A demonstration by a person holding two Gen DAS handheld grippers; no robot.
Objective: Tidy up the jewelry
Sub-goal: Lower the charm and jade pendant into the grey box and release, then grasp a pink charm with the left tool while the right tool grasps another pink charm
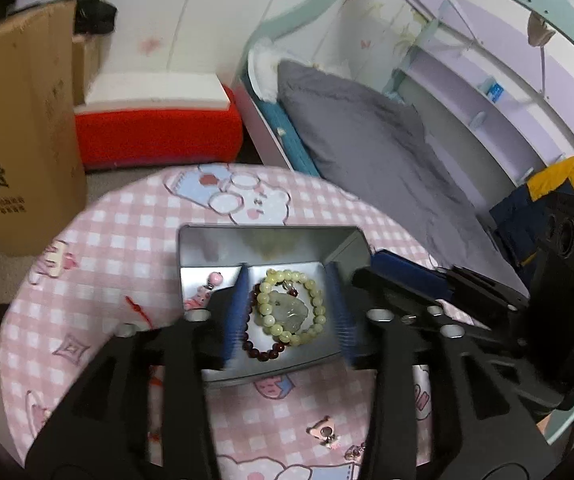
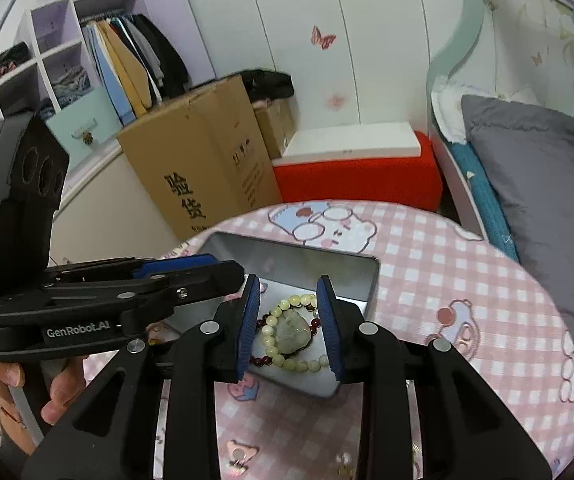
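Note:
A grey metal tin (image 1: pixel 271 246) (image 2: pixel 351 270) stands on the pink checked round table (image 1: pixel 99 248) (image 2: pixel 467 264). In it lie a pale yellow bead bracelet with a jade pendant (image 1: pixel 289 308) (image 2: pixel 293 332), a dark red bead bracelet (image 1: pixel 263 354) (image 2: pixel 265 360) and a pink charm (image 1: pixel 207 292). My left gripper (image 1: pixel 287 304) is open over the tin, its blue pads either side of the bracelets. My right gripper (image 2: pixel 289 316) is open over the same bracelets, empty. The other gripper shows in each view (image 1: pixel 467 296) (image 2: pixel 127 296).
A small pink charm (image 1: pixel 325 434) (image 2: pixel 241 454) and a red knot cord (image 1: pixel 137 310) lie on the cloth. A cardboard box (image 2: pixel 207 164), a red stool with a white board (image 2: pixel 355 168) and a bed with a grey pillow (image 2: pixel 547 184) surround the table.

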